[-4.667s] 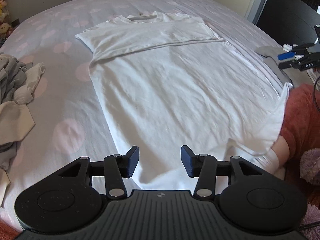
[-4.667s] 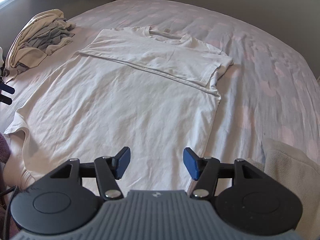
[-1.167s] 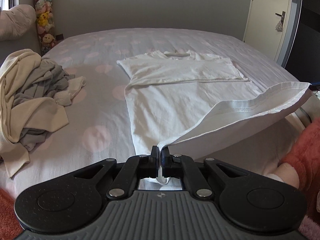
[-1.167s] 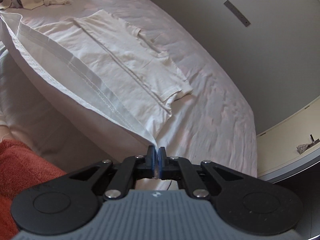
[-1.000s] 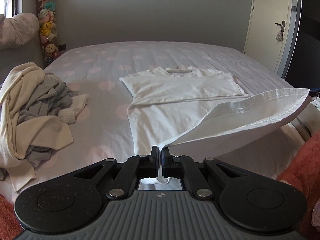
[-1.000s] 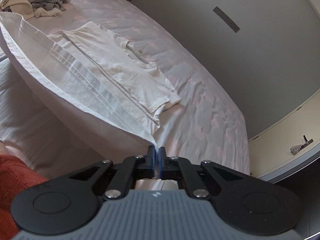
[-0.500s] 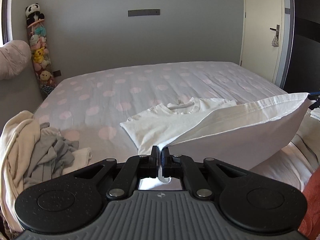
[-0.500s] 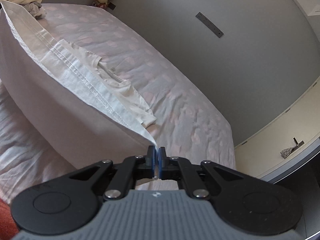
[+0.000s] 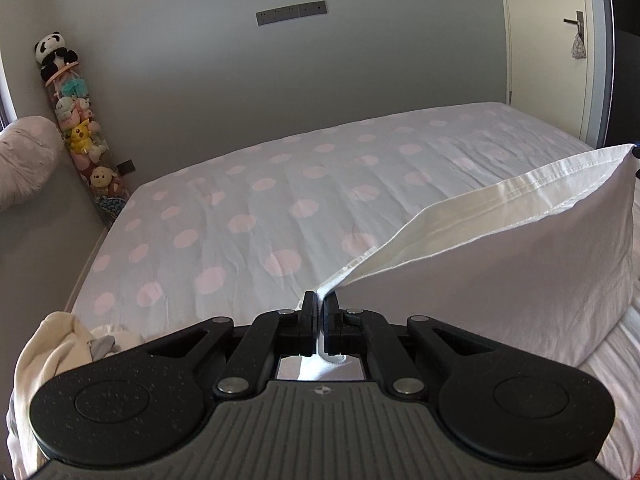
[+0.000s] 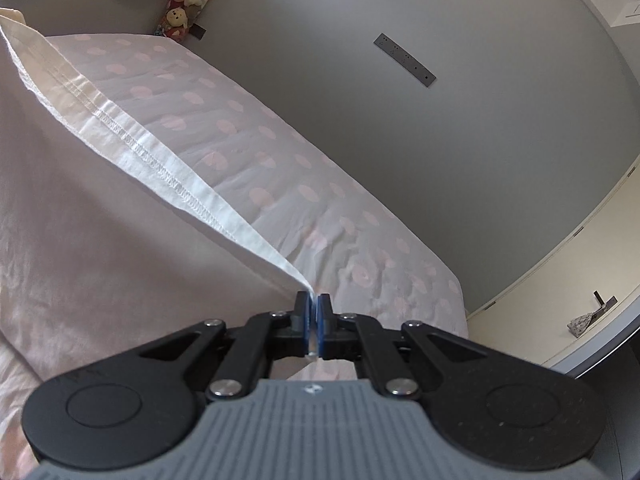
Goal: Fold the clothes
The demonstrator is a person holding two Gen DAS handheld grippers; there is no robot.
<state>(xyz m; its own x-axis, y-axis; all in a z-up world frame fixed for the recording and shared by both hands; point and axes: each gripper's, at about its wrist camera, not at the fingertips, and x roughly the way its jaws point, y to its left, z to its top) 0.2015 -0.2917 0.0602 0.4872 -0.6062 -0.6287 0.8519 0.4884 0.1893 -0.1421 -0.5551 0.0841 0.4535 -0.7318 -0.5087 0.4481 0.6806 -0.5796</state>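
A white T-shirt [image 9: 500,264] hangs by its bottom hem, stretched taut between both grippers above the bed. My left gripper [image 9: 319,304] is shut on one hem corner, the cloth bunched between its pads. My right gripper [image 10: 313,305] is shut on the other hem corner; the stitched hem [image 10: 132,140] runs up and left from it. The shirt [image 10: 100,248] drapes down toward the near side. Its collar and folded sleeves are hidden behind the lifted cloth.
The bed sheet [image 9: 280,200] is pale with pink dots. A heap of cream and grey clothes [image 9: 60,344] lies at the near left. A column of plush toys [image 9: 80,136] stands by the grey wall. A door [image 9: 560,40] is at the right.
Both grippers have risen and carried the hem forward over the shirt. The collar and folded sleeves, visible half a second ago, are now covered by the lifted cloth.
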